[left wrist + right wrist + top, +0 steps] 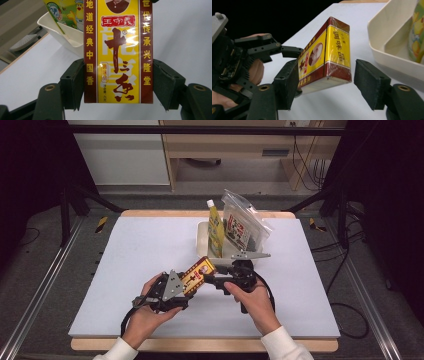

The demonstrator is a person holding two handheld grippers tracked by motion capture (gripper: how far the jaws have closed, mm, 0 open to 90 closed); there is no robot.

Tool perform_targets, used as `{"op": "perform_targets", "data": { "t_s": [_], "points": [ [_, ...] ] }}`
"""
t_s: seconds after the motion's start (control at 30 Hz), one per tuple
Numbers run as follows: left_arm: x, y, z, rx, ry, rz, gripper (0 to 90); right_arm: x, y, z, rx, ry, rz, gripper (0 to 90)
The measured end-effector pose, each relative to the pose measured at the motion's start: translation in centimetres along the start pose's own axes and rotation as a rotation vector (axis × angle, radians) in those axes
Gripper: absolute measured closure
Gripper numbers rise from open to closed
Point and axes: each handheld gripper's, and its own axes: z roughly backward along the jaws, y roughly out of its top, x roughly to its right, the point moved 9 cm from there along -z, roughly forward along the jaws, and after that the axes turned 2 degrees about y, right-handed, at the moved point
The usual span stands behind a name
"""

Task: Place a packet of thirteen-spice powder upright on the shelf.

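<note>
Above the table (pixel 125 270), seasoning box (pixel 198 274) tilted, long axis toward tray (pixel 202 240)

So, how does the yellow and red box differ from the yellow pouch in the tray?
The box is in the air over the table, clamped by the left tool; the pouch stands in the white tray, untouched. The box lies tilted with flat faces and sharp edges; the pouch is upright, with a white cap on top. The box has dark red borders; the pouch has green parts. Both are mainly yellow printed packs.
</note>
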Motion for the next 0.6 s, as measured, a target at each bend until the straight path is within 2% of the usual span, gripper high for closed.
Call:
{"op": "perform_targets", "data": {
  "t_s": [0.13,0.43,0.6],
  "points": [
    [0.03,0.23,0.05,0.018,0.004,0.011,32.3,-0.20,0.16,-0.27,0.011,0.022,-0.026,43.0],
    [0.14,0.33,-0.07,0.021,0.000,0.016,32.3,-0.17,0.39,-0.58,0.035,0.000,-0.043,53.4],
    [0.09,0.29,-0.26,0.019,0.003,0.020,32.2,-0.20,0.50,-0.52,0.048,-0.015,-0.055,55.9]
  ]
}}
